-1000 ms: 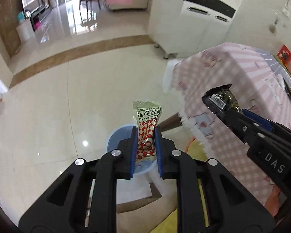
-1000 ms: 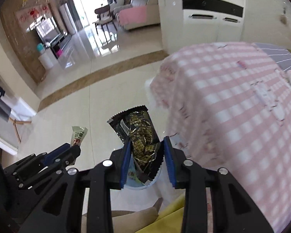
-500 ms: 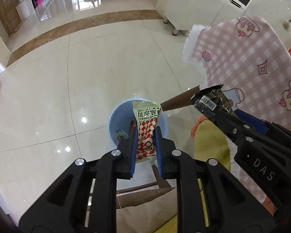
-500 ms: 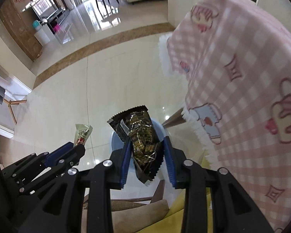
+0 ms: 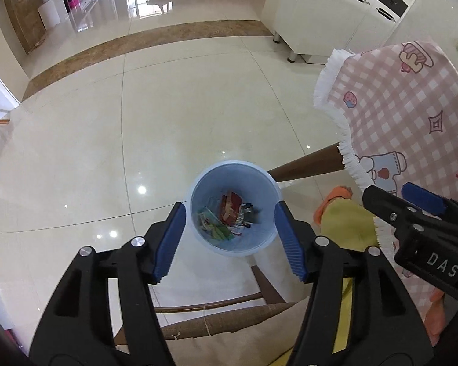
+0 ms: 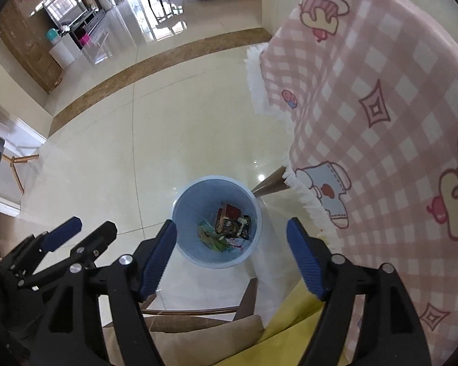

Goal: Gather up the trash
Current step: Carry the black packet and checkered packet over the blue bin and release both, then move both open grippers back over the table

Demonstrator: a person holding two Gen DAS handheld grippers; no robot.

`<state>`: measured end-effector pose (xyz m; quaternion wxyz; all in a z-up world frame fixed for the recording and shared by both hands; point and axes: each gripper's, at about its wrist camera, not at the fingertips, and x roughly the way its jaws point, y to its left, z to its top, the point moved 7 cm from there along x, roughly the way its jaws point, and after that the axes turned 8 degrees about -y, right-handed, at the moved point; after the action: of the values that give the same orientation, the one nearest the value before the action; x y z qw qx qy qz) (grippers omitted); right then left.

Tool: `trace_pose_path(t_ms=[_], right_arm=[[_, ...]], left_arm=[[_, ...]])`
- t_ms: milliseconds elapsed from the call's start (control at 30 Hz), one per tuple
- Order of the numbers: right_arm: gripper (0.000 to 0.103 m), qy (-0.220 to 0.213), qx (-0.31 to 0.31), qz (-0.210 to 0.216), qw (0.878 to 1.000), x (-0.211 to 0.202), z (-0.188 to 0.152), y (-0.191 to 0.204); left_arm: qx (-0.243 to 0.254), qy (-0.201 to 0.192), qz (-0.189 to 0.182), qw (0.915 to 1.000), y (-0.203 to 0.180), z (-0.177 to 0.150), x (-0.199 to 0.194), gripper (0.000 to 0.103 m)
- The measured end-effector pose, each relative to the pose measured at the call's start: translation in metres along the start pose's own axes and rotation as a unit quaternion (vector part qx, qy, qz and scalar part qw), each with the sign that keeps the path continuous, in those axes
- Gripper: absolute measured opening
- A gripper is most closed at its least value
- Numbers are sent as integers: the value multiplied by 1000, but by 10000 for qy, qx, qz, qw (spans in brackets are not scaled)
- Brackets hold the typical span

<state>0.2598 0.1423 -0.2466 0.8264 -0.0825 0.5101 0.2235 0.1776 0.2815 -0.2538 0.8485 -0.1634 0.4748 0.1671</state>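
A light blue trash bin (image 5: 198,183) (image 6: 180,201) stands on the tiled floor below both grippers, beside a table leg (image 5: 305,164). Several crumpled wrappers (image 5: 229,210) (image 6: 229,222) lie at its bottom, among them a red-and-white one and a dark one. My left gripper (image 5: 230,213) hangs over the bin, its jaws opening with nothing between them. My right gripper (image 6: 231,225) does the same, its jaws opening and empty. Each shows in the other's view: the right gripper (image 5: 390,190) at the right edge, the left gripper (image 6: 93,227) at the lower left.
A table under a pink checked cloth (image 5: 397,116) (image 6: 366,106) with a white fringe overhangs on the right. A yellow cushion (image 5: 345,225) and a wooden chair frame (image 5: 213,305) lie close below. A white cabinet (image 5: 320,15) stands at the back; glossy floor spreads left.
Both grippers came down over the bin and opened. The red-and-white wrapper left the left gripper and the dark wrapper left the right one; both now lie in the bin.
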Motion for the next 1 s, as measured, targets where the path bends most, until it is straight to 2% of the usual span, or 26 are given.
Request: trace_pose_path(t_ms=[267,567,667,800,1000], right_arm=[[73,15,-31,115,9999,-14,-6,2],[73,-501,58,397,9979,-70,-4,-10],[73,-706,182,421,9965,-91,-2,-21],[73,-1093,651,532,9904,-126,0,-47],[73,-1760,1119,470,9769,-180,7,-89]], left_arm=[[122,-37,3,9999,-6,1,-9,60],[529,-459,9,9975,-24,13,-48,63],[704,-658,-43,9953,-40,21,-61,63],[884,-888,-275,9917,-71,31,-81,63],[1281,-1303,-752,9803,-132,48,-114,69]])
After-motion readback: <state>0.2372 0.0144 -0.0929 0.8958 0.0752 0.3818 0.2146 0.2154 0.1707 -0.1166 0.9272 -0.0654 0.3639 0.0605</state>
